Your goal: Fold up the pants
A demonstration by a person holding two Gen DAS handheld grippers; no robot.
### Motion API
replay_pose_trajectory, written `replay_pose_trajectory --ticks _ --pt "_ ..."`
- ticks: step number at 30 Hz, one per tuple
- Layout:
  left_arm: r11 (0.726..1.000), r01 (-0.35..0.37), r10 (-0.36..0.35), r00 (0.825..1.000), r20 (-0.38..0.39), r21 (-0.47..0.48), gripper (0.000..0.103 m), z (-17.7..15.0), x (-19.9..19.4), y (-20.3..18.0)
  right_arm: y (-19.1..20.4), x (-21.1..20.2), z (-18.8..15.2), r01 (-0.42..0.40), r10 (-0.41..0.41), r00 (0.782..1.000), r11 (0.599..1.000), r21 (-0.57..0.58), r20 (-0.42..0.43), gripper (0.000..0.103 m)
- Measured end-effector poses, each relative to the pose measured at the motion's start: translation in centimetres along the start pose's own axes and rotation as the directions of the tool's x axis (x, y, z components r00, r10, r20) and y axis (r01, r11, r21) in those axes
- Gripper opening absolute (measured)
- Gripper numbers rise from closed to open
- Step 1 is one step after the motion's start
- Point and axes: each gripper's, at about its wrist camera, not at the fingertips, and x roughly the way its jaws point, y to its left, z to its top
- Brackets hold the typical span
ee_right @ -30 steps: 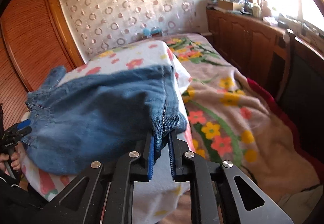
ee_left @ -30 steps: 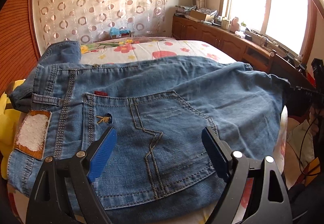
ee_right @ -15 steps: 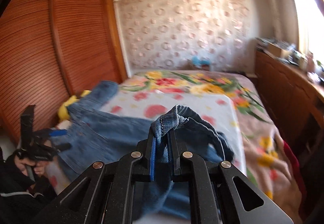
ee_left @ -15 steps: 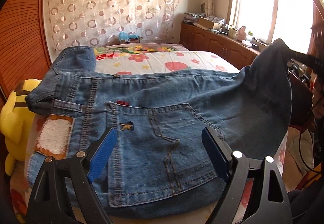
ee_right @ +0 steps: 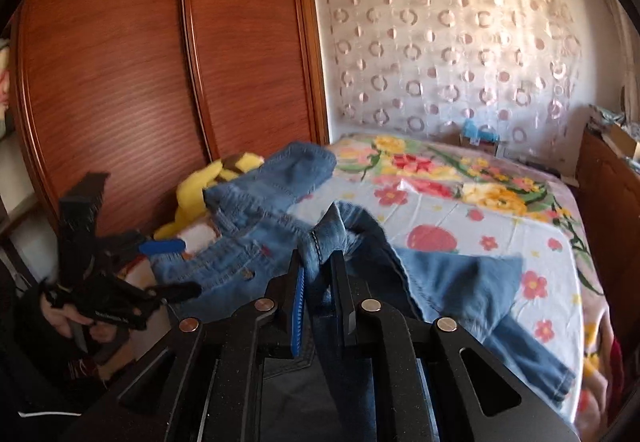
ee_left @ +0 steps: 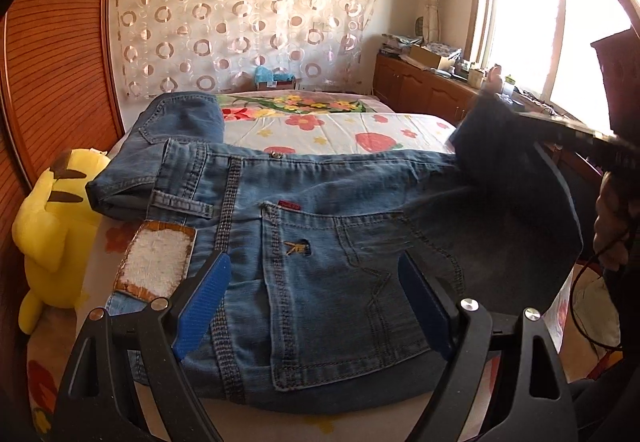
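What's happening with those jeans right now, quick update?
Left tool open, over the jeans, empty. Right tool opening, leg hem bunched between its pads, lifted over the bed. Plush toy beside waistband, clear.

The left gripper [ee_left: 312, 302] hovered over the seat of the blue denim pants [ee_left: 320, 210], its jaws spread wide with the stitched back pocket [ee_left: 352, 290] showing between the blue pads [ee_left: 202, 306] and nothing held. The pants lay waistband-left across the flowered bed [ee_left: 320, 130], a yellow plush toy [ee_left: 52, 230] beside them against the wooden wardrobe [ee_left: 60, 62]. At the right edge, one pant leg [ee_left: 500, 178] rose off the bed in a dark fold, lifted up toward the bright window [ee_left: 540, 34].
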Motion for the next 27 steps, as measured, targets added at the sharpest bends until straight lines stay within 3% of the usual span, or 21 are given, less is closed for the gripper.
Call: replay_pose_trajectory --ticks 2,8,16,22,23,27 --pt "1.000 0.000 0.000 1.000 -0.009 -0.005 0.086 -0.2 0.3 0.2 -0.6 0.5 0.0 -0.010 0.011 1.000 1.000 0.012 -0.022 0.036" --pt "1.000 0.020 -0.020 0.999 -0.031 -0.015 0.086 -0.5 1.2 0.2 -3.1 0.1 1.7 0.031 -0.030 0.999 0.998 0.049 -0.019 0.040" --pt "0.998 0.069 -0.068 0.996 -0.065 0.011 0.086 0.3 3.6 -2.3 -5.5 0.1 -1.0 0.144 -0.137 0.988 0.985 0.093 -0.077 0.046" --pt "0.991 0.121 -0.118 0.992 -0.049 0.057 0.086 1.7 4.5 -4.6 -6.8 2.8 -1.2 0.125 -0.102 0.984 0.980 0.156 -0.148 0.047" --pt "0.989 0.136 -0.133 0.990 -0.053 0.063 0.084 1.8 4.8 -4.9 -6.7 3.2 -1.1 0.121 -0.095 0.983 0.979 0.164 -0.158 0.047" --pt "0.980 0.187 -0.180 0.979 -0.098 0.073 0.059 1.8 6.0 -5.9 -6.5 3.8 -0.6 0.089 -0.054 0.983 0.977 0.194 -0.176 0.047"
